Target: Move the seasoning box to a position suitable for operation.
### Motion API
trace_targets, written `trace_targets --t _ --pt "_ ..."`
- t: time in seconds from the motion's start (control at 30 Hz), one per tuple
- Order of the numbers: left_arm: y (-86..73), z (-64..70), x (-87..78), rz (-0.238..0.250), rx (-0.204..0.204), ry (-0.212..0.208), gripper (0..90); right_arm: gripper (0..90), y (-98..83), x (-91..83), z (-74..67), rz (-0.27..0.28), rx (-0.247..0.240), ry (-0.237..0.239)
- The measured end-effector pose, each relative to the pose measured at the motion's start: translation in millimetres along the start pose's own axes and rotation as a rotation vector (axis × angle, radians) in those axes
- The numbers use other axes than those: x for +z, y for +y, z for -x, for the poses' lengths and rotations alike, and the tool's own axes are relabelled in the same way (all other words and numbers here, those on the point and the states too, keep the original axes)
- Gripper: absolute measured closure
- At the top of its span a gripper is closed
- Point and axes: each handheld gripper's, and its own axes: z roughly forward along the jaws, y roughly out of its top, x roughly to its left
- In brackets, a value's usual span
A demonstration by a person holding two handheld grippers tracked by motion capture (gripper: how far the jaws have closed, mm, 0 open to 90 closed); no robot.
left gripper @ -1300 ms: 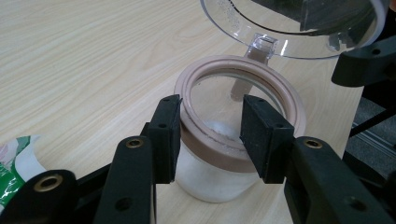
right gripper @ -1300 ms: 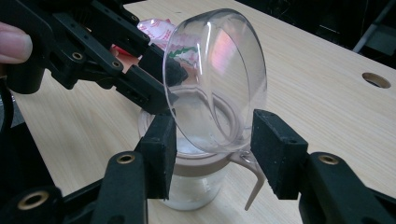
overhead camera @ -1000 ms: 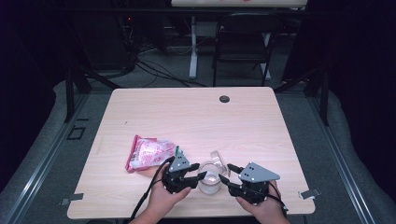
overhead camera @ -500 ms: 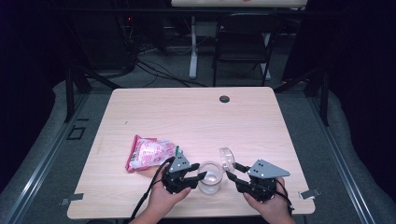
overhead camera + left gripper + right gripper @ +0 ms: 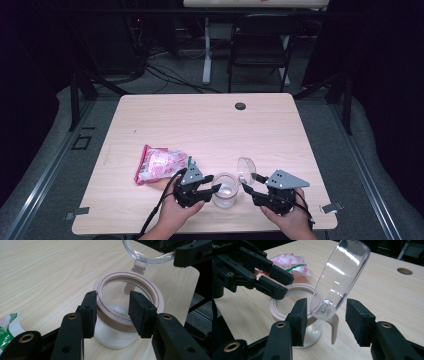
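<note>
Jar: a small clear jar (image 5: 224, 190) with a tan ring at its mouth stands lower centre in the high view, between my two grippers.
Lid: the clear hinged lid (image 5: 246, 169) stands flipped up, tilted, at the jar's right edge.
Left gripper: my left gripper (image 5: 210, 189) pinches the jar's rim, one pad inside the mouth, one outside.
Right gripper: my right gripper (image 5: 248, 184) is spread, its jaws having just opened; the lid's hinge end sits between the pads (image 5: 299, 315), touching neither.
Key relation: the lid rises up and away from my right jaws, so the right hand is nearer it.
Pouch: a pink and white pouch (image 5: 159, 163) lies left of the jar; its print is too small to read.
</note>
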Motion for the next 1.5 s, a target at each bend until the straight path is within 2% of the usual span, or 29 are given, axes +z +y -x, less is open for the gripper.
trace_targets --t 0.43,0.87,1.5 --pt "-0.3 0.3 0.1 0.002 -0.006 0.000 58.6 54.2 -5.2 8.6 -0.6 -0.040 0.017 -0.003" --pt "-0.8 0.0 0.4 0.008 -0.003 0.003 58.6 56.9 -8.3 13.3 1.5 -0.045 0.047 -0.001" --pt "-1.6 -0.5 1.8 0.015 -0.011 0.000 58.5 69.3 -11.1 24.2 -1.6 -0.064 0.053 -0.001"
